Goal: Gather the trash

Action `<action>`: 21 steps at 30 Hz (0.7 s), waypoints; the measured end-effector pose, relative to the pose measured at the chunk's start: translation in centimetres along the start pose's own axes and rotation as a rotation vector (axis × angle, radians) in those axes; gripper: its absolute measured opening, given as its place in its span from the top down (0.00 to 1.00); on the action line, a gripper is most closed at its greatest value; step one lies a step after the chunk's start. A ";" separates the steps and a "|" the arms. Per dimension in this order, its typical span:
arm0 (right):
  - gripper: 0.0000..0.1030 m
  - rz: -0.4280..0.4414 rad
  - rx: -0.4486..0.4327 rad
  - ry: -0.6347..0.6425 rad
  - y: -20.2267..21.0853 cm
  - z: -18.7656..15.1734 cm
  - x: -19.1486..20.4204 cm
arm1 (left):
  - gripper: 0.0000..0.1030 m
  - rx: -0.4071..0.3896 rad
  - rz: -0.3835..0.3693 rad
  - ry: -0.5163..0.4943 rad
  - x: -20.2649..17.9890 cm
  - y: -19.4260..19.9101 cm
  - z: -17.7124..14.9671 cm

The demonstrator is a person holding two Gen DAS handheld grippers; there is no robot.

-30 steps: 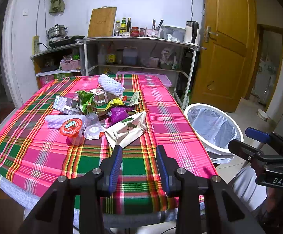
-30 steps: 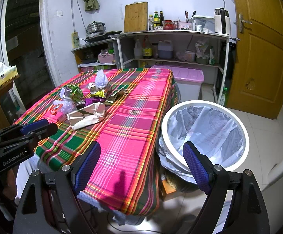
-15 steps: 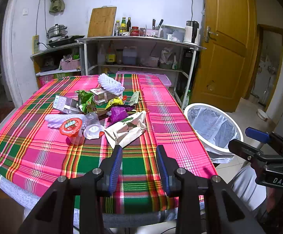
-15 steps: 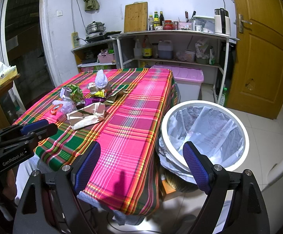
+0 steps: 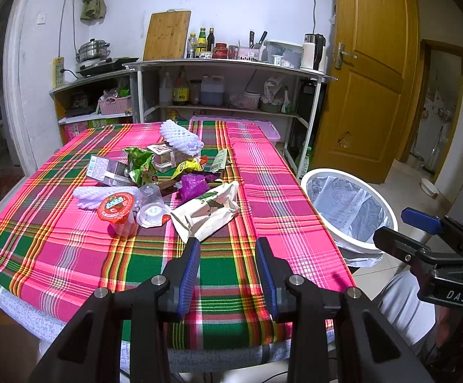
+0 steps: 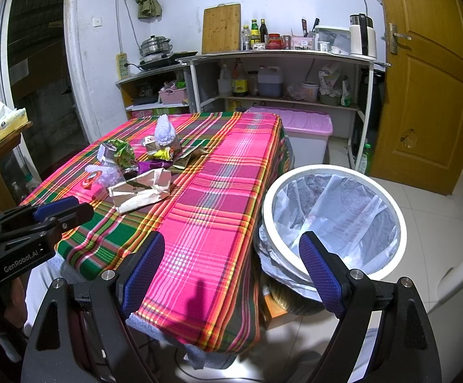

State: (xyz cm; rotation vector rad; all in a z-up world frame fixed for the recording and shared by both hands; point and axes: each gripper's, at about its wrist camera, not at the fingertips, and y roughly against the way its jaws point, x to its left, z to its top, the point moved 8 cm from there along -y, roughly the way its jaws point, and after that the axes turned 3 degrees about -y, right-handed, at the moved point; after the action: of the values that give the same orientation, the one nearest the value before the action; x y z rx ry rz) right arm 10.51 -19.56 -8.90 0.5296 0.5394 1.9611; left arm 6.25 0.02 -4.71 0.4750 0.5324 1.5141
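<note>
Nothing is changing across the frames. Both claws, the left claw (image 5: 227, 257) and right claw (image 6: 231, 263), are sitting where they were, gaps unchanged. Trash pile (image 5: 167, 185) is lying as before.

Setting: home kitchen with eating area. Evidence: steel lidded pot (image 5: 92, 50) on a black hob; wooden chopping board (image 5: 167, 35) leaning on the white wall; metal shelf rack (image 5: 228, 63) carrying sauce bottles, knives and a kettle. Desk under pink-green plaid cloth (image 5: 263, 198); white round lined waste bin (image 6: 333, 223) off its right edge; yellow wooden door (image 5: 368, 73); tiled floor.
</note>
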 end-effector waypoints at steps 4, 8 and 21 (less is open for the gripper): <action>0.16 0.000 0.000 0.001 0.0 0.0 0.0 | 0.66 0.000 0.000 0.001 0.0 0.0 0.0; 0.16 0.001 -0.001 -0.001 0.0 0.0 0.0 | 0.66 0.000 -0.001 0.001 0.0 0.0 0.0; 0.16 0.037 0.000 0.004 -0.6 0.6 0.6 | 0.66 0.018 -0.015 0.040 0.8 -0.5 -0.9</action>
State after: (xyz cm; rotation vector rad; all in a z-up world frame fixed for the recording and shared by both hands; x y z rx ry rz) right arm 11.03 -18.70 -8.66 0.5392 0.5359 1.9978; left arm 6.06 0.76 -5.78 0.4543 0.5798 1.5083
